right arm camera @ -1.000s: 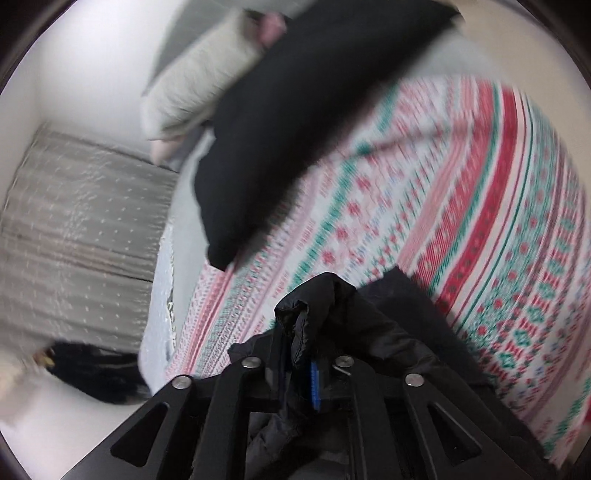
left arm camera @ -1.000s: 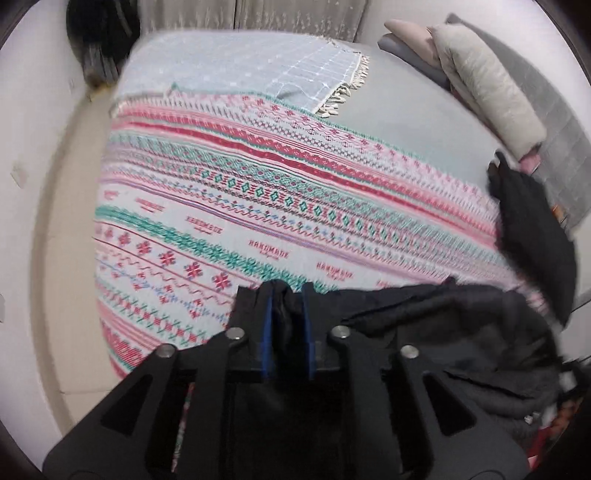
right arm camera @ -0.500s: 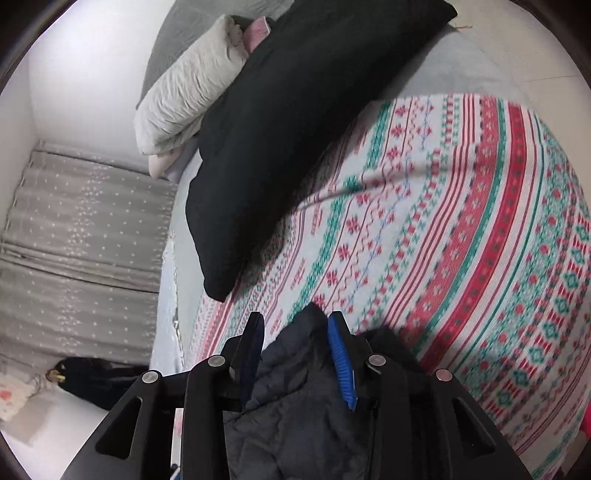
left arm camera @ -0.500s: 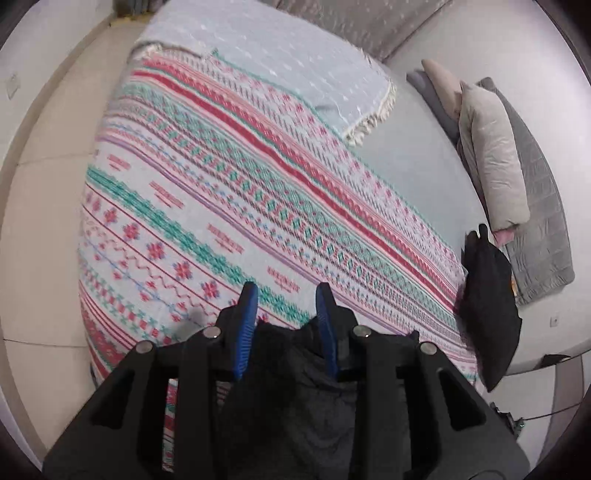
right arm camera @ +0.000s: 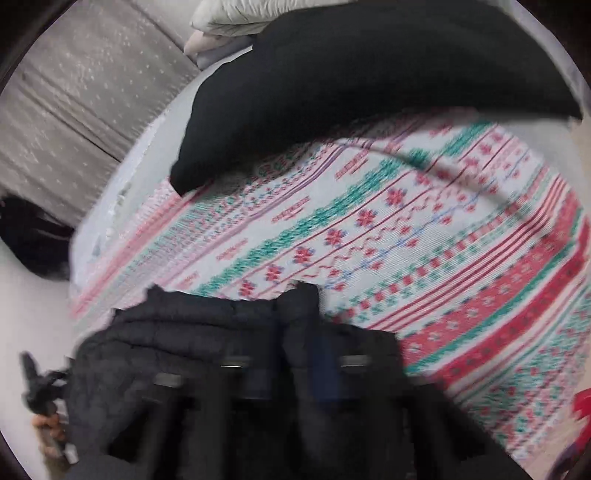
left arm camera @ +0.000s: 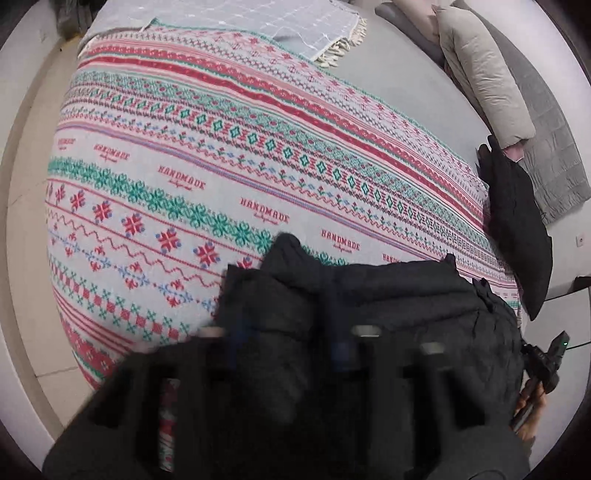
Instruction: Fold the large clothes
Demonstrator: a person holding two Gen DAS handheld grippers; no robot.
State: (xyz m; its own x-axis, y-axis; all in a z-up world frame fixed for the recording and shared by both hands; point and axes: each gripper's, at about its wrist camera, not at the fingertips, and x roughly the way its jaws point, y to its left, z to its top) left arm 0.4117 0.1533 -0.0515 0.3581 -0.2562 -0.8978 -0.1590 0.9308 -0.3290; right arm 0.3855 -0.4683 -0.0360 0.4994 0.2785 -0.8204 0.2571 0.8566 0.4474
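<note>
Left wrist view: one dark quilted jacket (left arm camera: pixel 388 302) lies bunched at the near edge of the bed (left arm camera: pixel 399 85), on top of one patterned blanket (left arm camera: pixel 221 155) that covers most of the bed. The left gripper (left arm camera: pixel 286 343) is blurred; its jaws are closing on a raised fold of the jacket, which stands between the blue pads. Beyond the blanket lies one grey fringed throw (left arm camera: pixel 295 26). To the right of the blanket, at the head of the bed, are one black cushion (left arm camera: pixel 517 221), one beige pillow (left arm camera: pixel 484 77) and one grey quilt (left arm camera: pixel 554 147). A hand (left arm camera: pixel 532 410) shows at the jacket's right edge.

Right wrist view: the same jacket (right arm camera: pixel 177 339) lies at the blanket's (right arm camera: pixel 424 240) near edge. The right gripper (right arm camera: pixel 291 365), also blurred, has its jaws drawn nearly together, with a ridge of jacket fabric pinched between them. The black cushion (right arm camera: pixel 351 74) lies across the far side of the blanket, with the pale pillow (right arm camera: pixel 236 18) behind it.
</note>
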